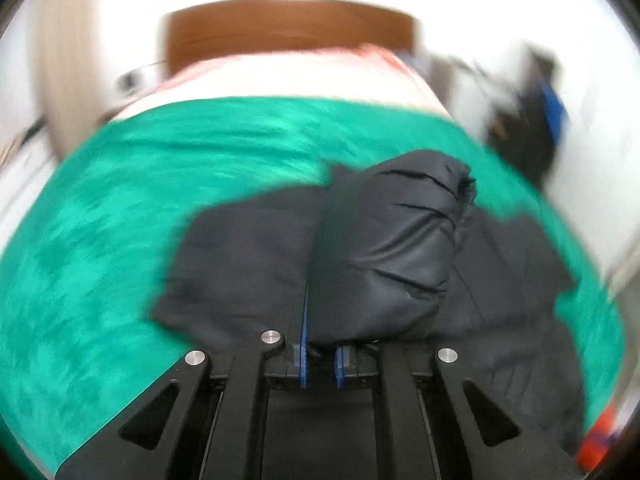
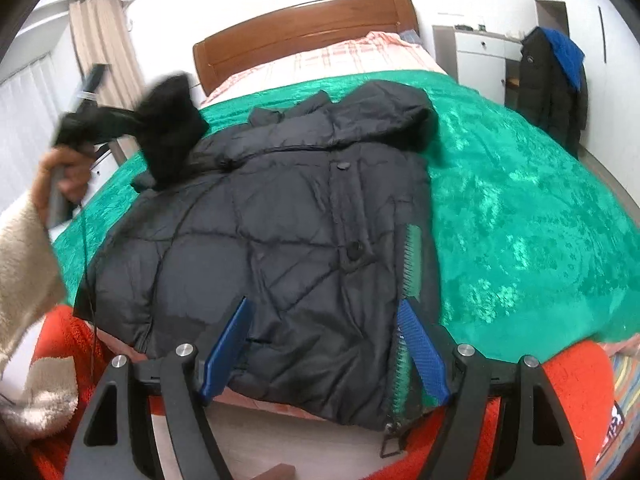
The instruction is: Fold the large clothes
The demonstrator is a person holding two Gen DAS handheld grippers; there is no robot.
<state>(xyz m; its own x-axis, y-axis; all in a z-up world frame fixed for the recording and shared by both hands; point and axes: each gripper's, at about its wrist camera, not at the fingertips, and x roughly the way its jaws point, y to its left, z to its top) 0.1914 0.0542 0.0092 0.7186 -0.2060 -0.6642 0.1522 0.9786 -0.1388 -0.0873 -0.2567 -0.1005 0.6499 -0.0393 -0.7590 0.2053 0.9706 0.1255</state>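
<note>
1. Early in the fold, by the look of it: black puffer jacket [image 2: 288, 216] spread front-up on the green blanket [image 2: 520, 208] of the bed, collar toward the far wooden headboard [image 2: 304, 28], hem hanging over the near edge.
2. Right side already looks turned inward, with the zipper edge and green lining [image 2: 412, 264] showing along the jacket's right margin.
3. Left sleeve [image 1: 392, 240] lifted off the bed, mid-carry; in the right wrist view seen as a blurred dark cuff at the far left, above the jacket's shoulder.
4. Left to do, as a judgement: laying that sleeve across the chest, then folding the body bottom to top.
5. Left gripper [image 1: 320, 360]: clenched on the sleeve, blue pads nearly together with dark fabric bunched between them and bulging out ahead.
6. Right gripper [image 2: 324, 344]: released, fingers spread wide, hovering over the near hem; whether the pads brush the fabric cannot be told, and nothing is held.
7. Left-view blur suggests quick motion, so the exact sleeve position stays uncertain.
</note>
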